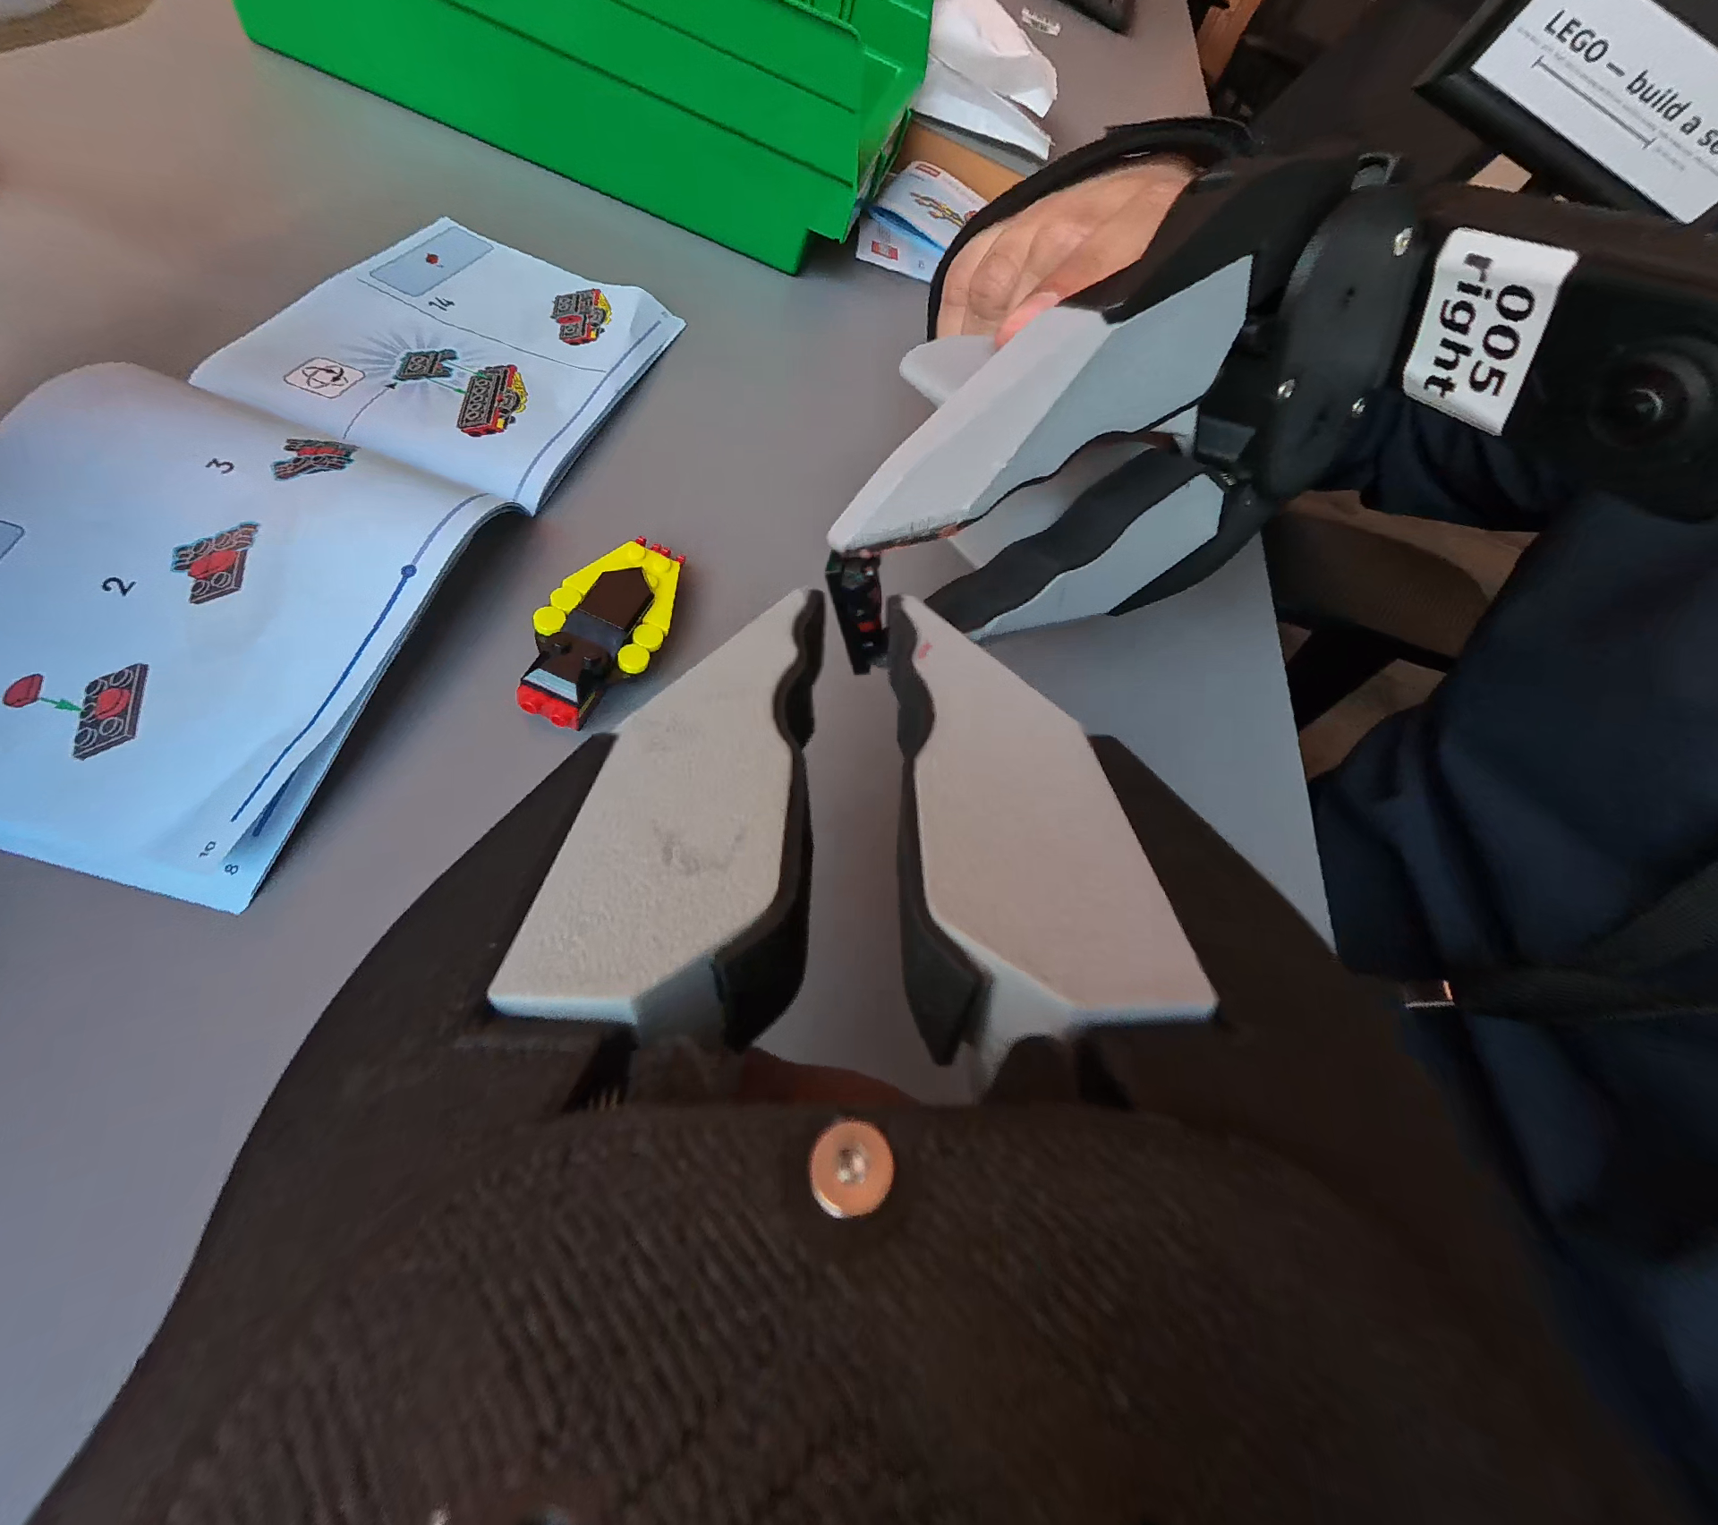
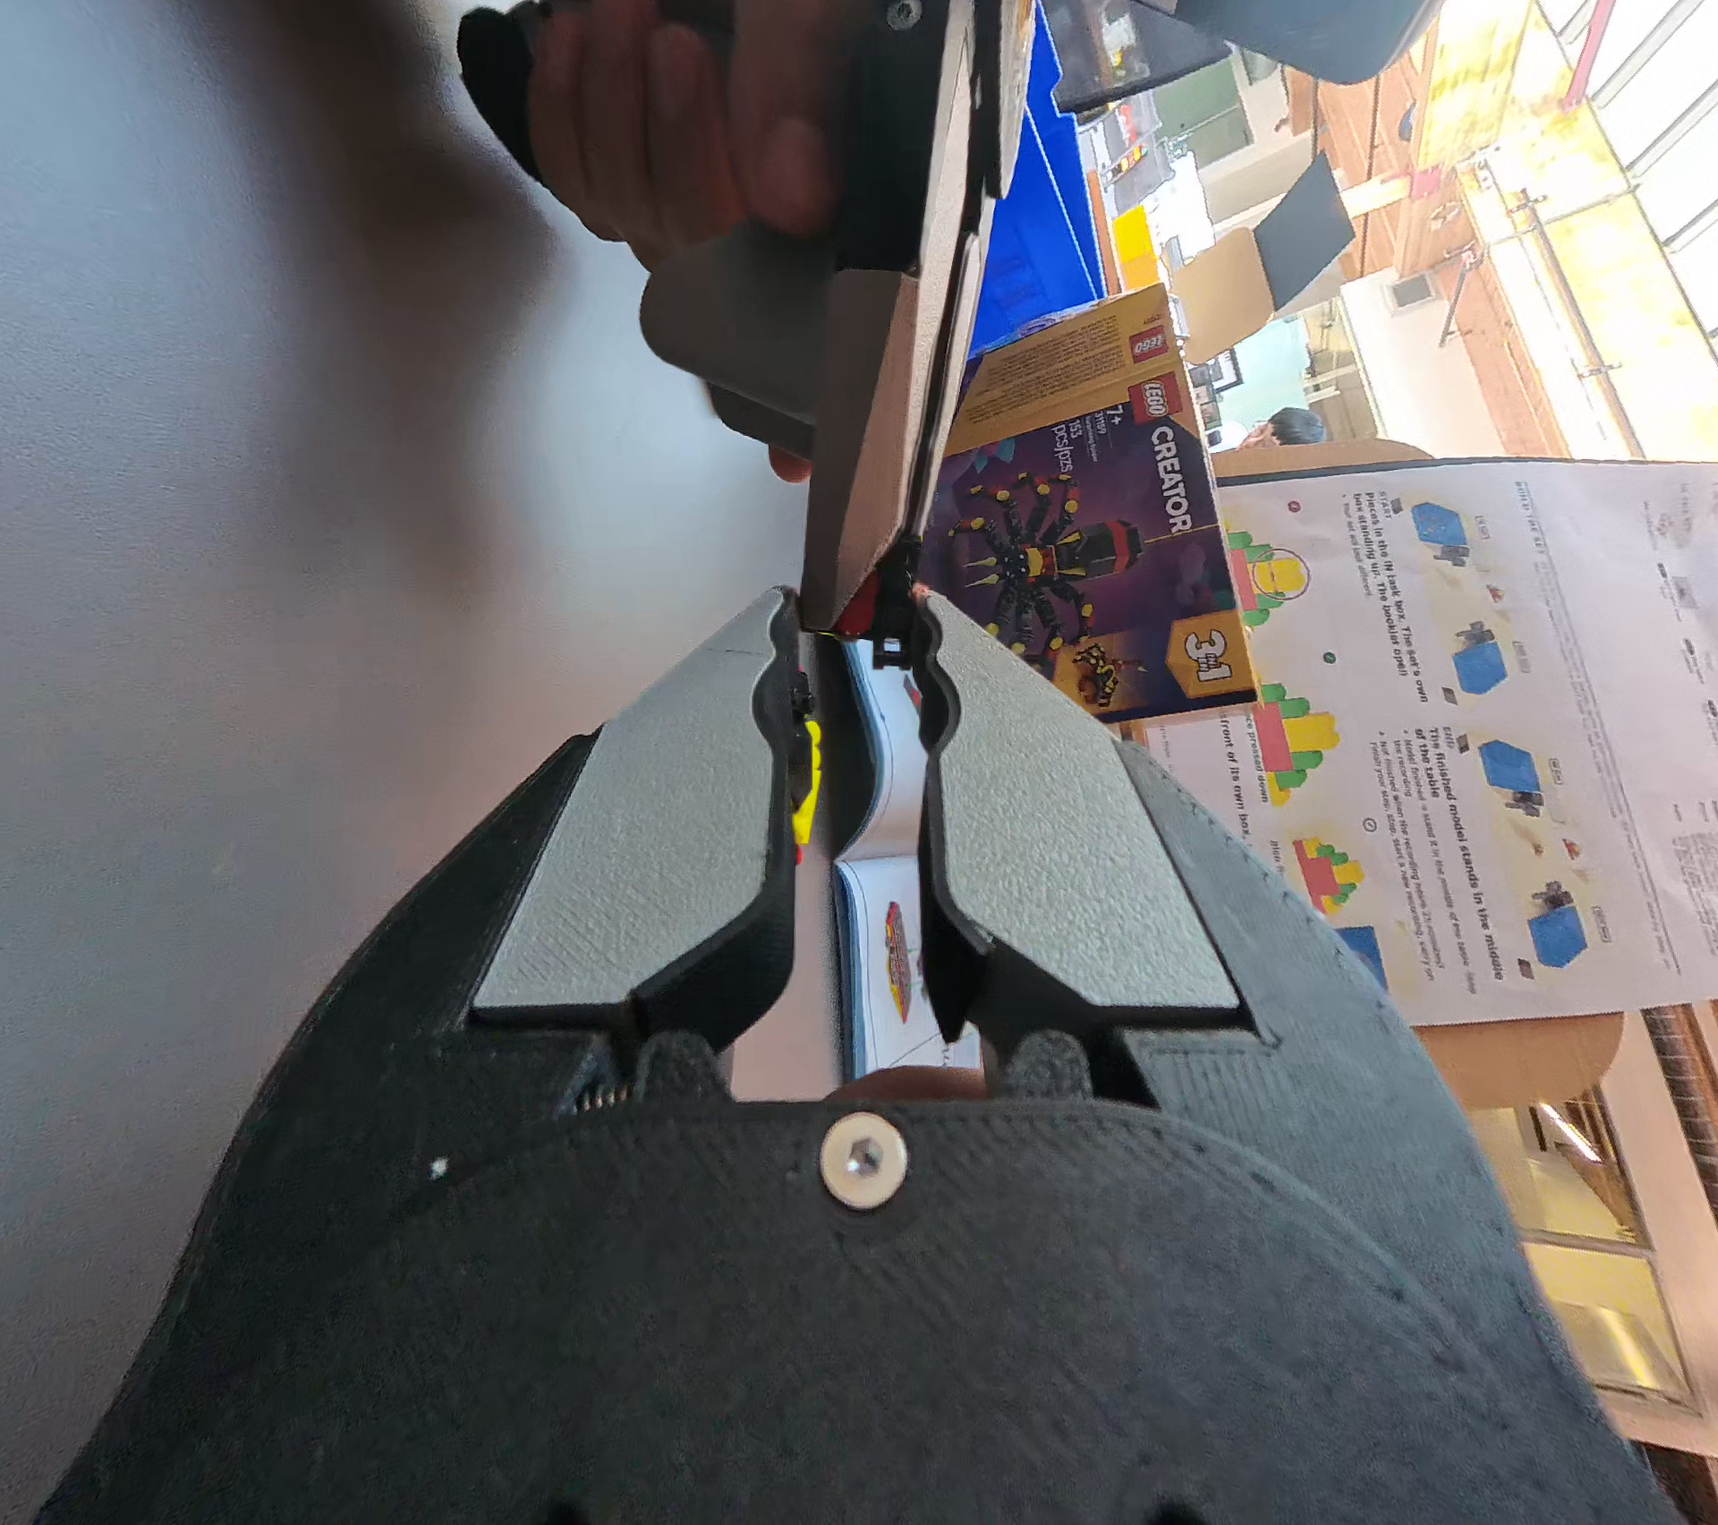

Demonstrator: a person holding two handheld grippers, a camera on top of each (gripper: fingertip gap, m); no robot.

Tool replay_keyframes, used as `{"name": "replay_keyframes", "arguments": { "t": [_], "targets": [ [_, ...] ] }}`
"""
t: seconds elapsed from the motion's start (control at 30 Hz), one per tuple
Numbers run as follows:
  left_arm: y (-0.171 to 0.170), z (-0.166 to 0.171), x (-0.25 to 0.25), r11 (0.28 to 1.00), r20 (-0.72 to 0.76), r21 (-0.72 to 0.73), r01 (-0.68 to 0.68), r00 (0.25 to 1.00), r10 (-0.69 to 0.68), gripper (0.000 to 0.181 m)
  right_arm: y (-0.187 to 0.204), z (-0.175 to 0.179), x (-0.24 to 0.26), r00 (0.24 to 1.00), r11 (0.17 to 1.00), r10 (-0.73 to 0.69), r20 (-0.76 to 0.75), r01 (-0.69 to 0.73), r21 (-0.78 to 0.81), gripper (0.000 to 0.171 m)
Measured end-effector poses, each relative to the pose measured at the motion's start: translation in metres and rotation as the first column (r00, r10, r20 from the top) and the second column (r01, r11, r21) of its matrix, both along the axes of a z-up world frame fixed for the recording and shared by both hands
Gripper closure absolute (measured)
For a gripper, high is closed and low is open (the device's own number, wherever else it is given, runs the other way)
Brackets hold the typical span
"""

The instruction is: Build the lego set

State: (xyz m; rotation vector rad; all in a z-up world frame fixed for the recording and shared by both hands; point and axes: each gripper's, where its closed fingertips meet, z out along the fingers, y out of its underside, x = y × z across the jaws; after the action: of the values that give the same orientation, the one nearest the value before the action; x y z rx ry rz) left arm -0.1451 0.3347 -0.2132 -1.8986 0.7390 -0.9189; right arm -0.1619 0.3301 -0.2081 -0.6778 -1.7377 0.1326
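A small black lego piece (image 1: 860, 625) with red bits stands upright between the fingertips of my left gripper (image 1: 855, 608), which is shut on it above the grey table (image 1: 232, 179). My right gripper (image 1: 888, 577) comes in from the right; its upper fingertip rests on the top of the piece. In the right wrist view the right gripper (image 2: 855, 602) stands narrowly apart around the piece (image 2: 878, 617) and the left gripper's tip (image 2: 832, 597); whether it presses is unclear. A yellow, black and red lego model (image 1: 604, 630) lies on the table left of the grippers.
An open instruction booklet (image 1: 279, 532) lies at the left. A green bin (image 1: 558, 21) stands behind it with papers beside it. A lego box (image 2: 1088, 513) and a printed sheet (image 2: 1487, 736) stand beyond the grippers. A framed sign (image 1: 1627, 21) is at the far right.
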Motion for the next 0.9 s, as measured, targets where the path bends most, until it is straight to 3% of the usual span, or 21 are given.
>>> {"name": "replay_keyframes", "arguments": {
  "t": [0.13, 0.27, 0.37, 0.43, 0.53, 0.8, 0.9],
  "targets": [
    [0.003, 0.0, -0.001, 0.999, -0.027, 0.051, -0.011, 1.0, 0.012, 0.175, 0.0, 0.003, 0.0, 1.0, 0.998, 0.009, -0.022, -0.011, -0.059, 0.153],
    [0.009, 0.003, -0.007, 0.96, -0.171, 0.278, -0.021, 0.983, 0.071, 0.176, -0.002, 0.023, 0.008, 0.993, 0.955, 0.071, -0.096, -0.096, -0.281, 0.151],
    [0.0, 0.006, 0.005, 0.835, -0.339, 0.538, 0.116, 0.937, 0.088, 0.176, -0.003, 0.034, 0.014, 0.984, 0.903, 0.098, -0.146, -0.15, -0.402, 0.15],
    [-0.011, 0.012, 0.019, 0.723, -0.372, 0.662, 0.197, 0.924, 0.089, 0.175, -0.008, 0.035, 0.017, 0.981, 0.884, 0.132, -0.143, -0.182, -0.43, 0.149],
    [-0.014, 0.014, 0.024, 0.675, -0.371, 0.705, 0.217, 0.924, 0.091, 0.175, -0.014, 0.035, 0.023, 0.975, 0.887, 0.176, -0.135, -0.216, -0.409, 0.151],
    [-0.016, 0.028, 0.022, 0.639, -0.301, 0.748, 0.18, 0.95, 0.085, 0.175, -0.017, 0.032, 0.029, 0.977, 0.888, 0.188, -0.104, -0.215, -0.408, 0.149],
    [-0.019, 0.028, 0.024, 0.632, -0.299, 0.752, 0.186, 0.951, 0.076, 0.175, -0.02, 0.029, 0.029, 0.975, 0.887, 0.205, -0.09, -0.224, -0.404, 0.16]
  ]
}}
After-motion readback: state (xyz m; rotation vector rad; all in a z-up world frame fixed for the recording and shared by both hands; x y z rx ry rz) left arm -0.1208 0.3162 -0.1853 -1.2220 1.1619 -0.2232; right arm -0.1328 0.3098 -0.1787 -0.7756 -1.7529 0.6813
